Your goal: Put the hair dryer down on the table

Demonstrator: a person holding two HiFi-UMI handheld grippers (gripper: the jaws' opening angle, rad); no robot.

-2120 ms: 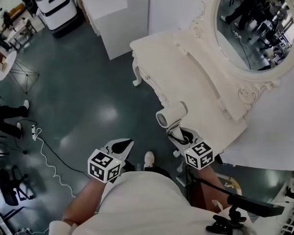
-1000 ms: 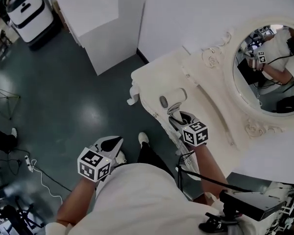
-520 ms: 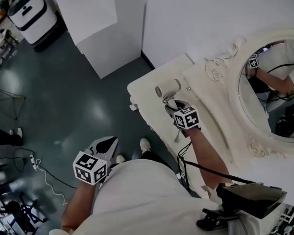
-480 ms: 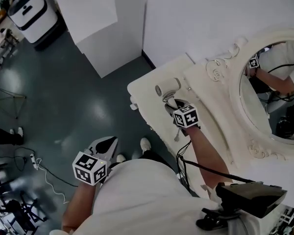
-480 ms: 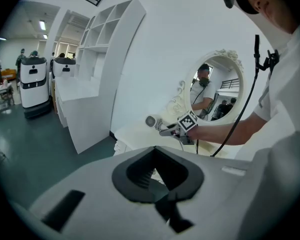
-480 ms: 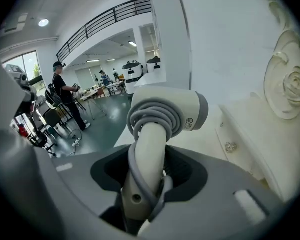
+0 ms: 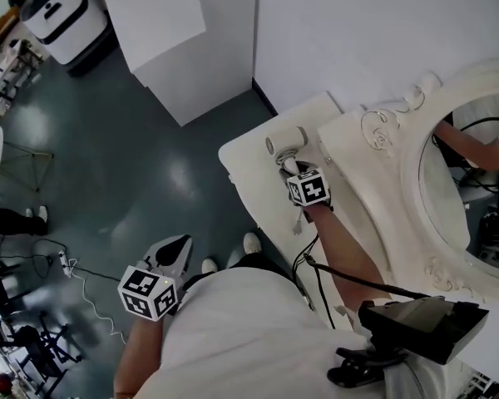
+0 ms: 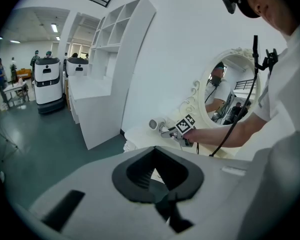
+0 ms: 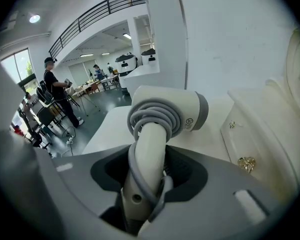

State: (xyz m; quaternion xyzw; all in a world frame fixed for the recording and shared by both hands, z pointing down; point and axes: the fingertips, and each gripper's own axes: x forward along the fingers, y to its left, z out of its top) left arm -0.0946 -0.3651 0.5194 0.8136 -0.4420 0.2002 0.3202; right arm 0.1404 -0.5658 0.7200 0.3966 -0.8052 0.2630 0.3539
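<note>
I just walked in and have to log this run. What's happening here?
A person holds a tool in each hand. The right tool is clamped on the handle of a white hair dryer, cord wound round it, over the white dressing table beside the mirror; whether it touches the top is unclear. The left tool hangs empty and shut above the floor.

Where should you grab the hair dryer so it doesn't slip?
Take the hair dryer by its handle, coming from the bottom end, as the right gripper does now. The handle is slim and straight, so jaws fit across it; the barrel is fat, round, with cord coiled there.
</note>
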